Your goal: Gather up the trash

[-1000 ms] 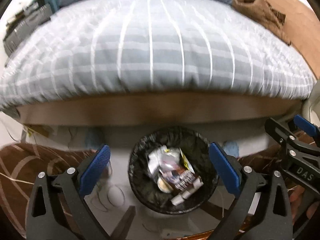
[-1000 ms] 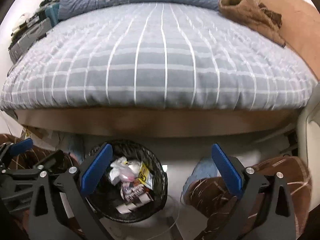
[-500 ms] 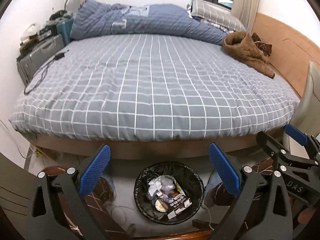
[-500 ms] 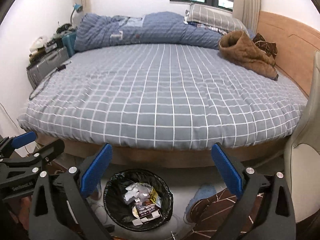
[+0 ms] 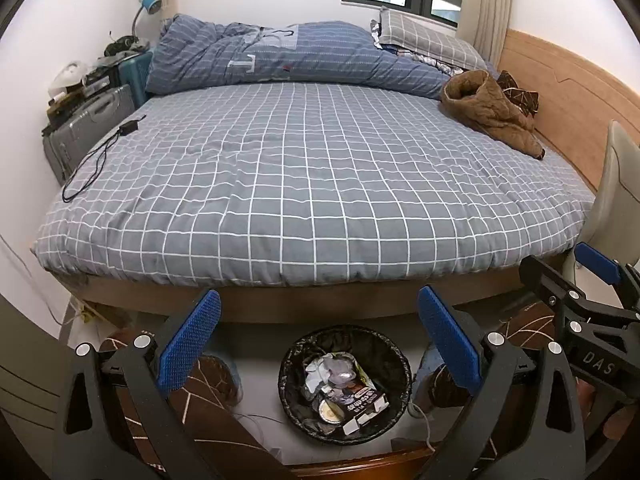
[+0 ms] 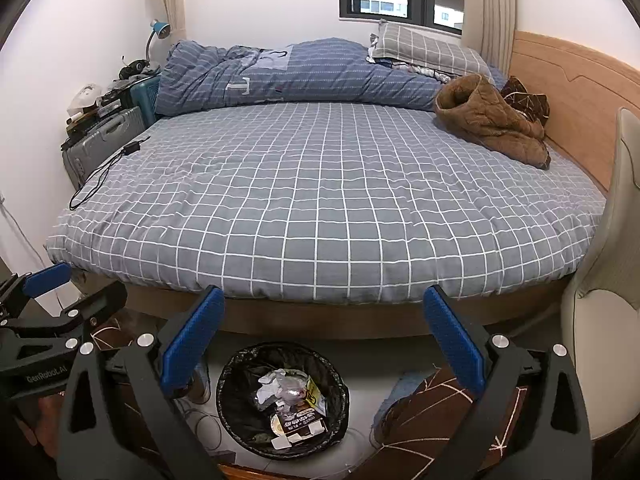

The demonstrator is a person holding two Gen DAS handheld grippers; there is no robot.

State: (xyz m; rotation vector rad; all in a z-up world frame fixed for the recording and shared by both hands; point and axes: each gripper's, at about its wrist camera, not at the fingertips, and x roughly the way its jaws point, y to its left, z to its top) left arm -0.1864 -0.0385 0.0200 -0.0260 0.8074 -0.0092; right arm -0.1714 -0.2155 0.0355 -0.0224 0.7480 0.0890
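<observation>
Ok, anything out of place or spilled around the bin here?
Nothing spilled: the trash sits inside the black-lined bin. The only oddities are a brown jacket crumpled on the bed and a charger cable trailing across the cover.

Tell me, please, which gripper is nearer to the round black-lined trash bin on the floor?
Left, slightly. The left gripper hangs centred above the trash bin; the right gripper hangs offset to the bin's right.

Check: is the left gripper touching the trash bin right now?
Apart. In the left wrist view the left gripper is open and empty, raised well above the trash bin on the floor, with neither pad on its rim.
</observation>
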